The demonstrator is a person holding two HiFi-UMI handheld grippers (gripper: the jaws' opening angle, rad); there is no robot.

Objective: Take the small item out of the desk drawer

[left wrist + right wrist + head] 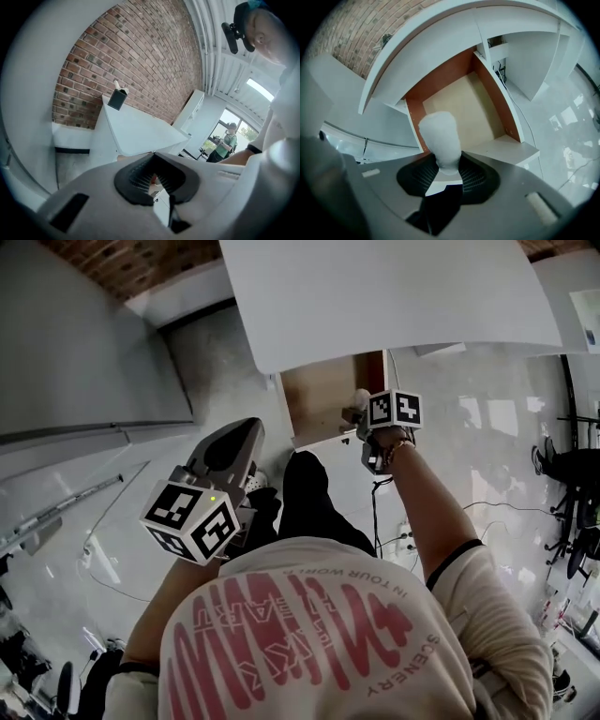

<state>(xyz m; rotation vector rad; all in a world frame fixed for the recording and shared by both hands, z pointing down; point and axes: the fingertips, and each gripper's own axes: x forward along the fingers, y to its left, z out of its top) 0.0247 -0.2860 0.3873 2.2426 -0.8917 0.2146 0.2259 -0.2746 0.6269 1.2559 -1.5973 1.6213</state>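
The desk drawer [323,399] stands pulled out below the white desktop [394,296]; its pale wooden bottom [464,108] is bare. My right gripper [447,171] is shut on a small frosted white item [440,138], a rounded stubby piece that sticks up out of the jaws above the drawer's front. In the head view that item [360,400] sits at the right gripper [359,413], over the drawer's near right corner. My left gripper [228,448] hangs back at the lower left, away from the drawer. Its jaws [157,177] stand together with nothing between them.
The drawer's red-brown side walls [494,96] and white front panel [506,150] frame the cavity. A brick wall [140,61] rises behind the desk. A small dark box [117,99] stands on the desktop. Cables [380,512] trail on the glossy floor to the right. Another person [227,140] stands far off.
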